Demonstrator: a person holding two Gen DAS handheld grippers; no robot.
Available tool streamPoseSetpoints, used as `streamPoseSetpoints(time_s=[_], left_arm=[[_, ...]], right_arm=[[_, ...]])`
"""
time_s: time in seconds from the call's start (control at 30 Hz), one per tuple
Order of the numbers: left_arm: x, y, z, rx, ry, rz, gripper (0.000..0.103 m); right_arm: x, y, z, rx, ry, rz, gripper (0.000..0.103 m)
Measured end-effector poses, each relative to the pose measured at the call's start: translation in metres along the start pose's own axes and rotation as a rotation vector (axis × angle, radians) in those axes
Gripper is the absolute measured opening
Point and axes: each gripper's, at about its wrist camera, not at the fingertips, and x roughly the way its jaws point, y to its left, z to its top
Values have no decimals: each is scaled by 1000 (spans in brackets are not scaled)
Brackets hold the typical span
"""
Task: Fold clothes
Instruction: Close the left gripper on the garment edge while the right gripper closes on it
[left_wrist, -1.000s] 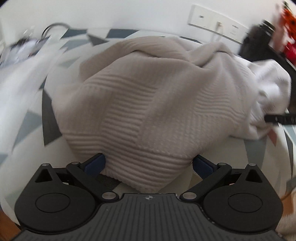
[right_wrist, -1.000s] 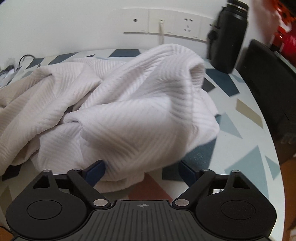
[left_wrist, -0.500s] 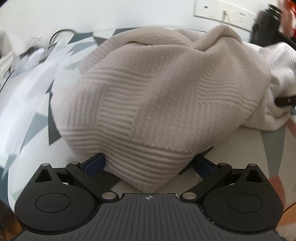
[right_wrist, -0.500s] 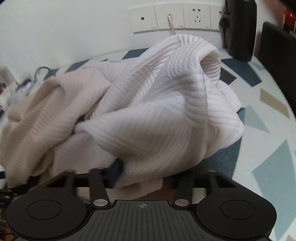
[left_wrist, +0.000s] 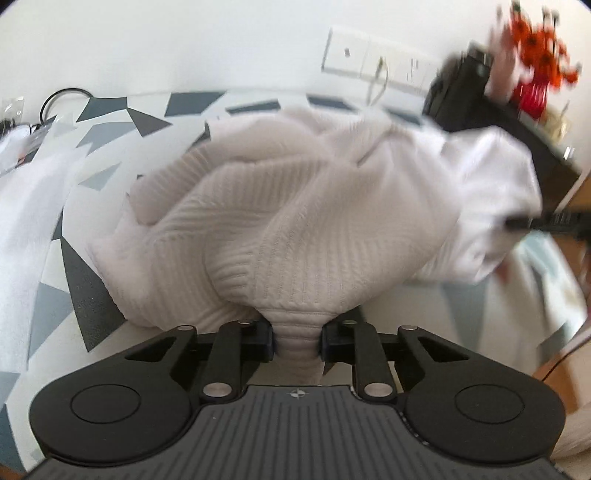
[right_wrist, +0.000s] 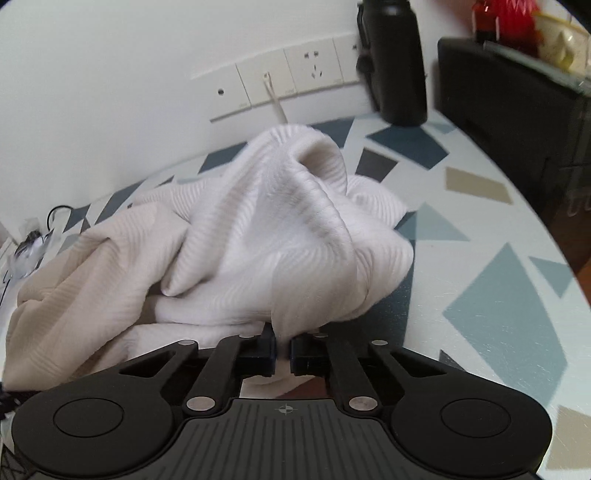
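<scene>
You're pinching the cream knit garment (left_wrist: 295, 236) with both grippers — left gripper (left_wrist: 297, 341) just closing on its ribbed hem, right gripper (right_wrist: 283, 354) clamping a fold, probably thin — over the table (right_wrist: 480, 258).

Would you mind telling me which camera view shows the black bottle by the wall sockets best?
The right wrist view: the black bottle stands sharp on the table against the wall, only its top cropped. In the left wrist view it is a dark, motion-blurred shape behind the white knit garment, its outline unclear.
</scene>
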Motion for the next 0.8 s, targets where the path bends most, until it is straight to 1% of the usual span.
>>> streamPoseSetpoints(time_s=[0.1, 0.13, 0.17, 0.27, 0.3, 0.37, 0.47, 0.57, 0.7, 0.8], left_arm=[[-21, 16, 15, -43, -69, -73, 20], [-29, 21, 23, -33, -94, -91, 20], [-35, 24, 31, -11, -119, -97, 20], [-54, 30, 51, 79, -207, -83, 20], [-60, 33, 55, 84, -233, -87, 20], [-72, 47, 62, 41, -284, -113, 20], [-84, 69, 62, 2, -332, -123, 20], [-93, 91, 53, -9, -334, -123, 20], [-84, 109, 30, -14, -261, -143, 20], [-71, 116, 12, -36, -198, -150, 20]], right_arm=[[-17, 15, -1, -5, -30, -15, 5], [-23, 21, -1, -8, -42, -20, 5], [-29, 27, 1, -8, -54, -24, 5], [-49, 47, 8, -10, -97, -32, 5], [-56, 54, 12, -16, -113, -35, 5], [-69, 71, 17, -36, -137, -37, 5], [-90, 100, 21, -83, -168, -29, 5], [-106, 132, 21, -151, -197, 5, 4], [-111, 169, 21, -204, -238, 64, 4], [-93, 189, 23, -228, -225, 74, 4]])
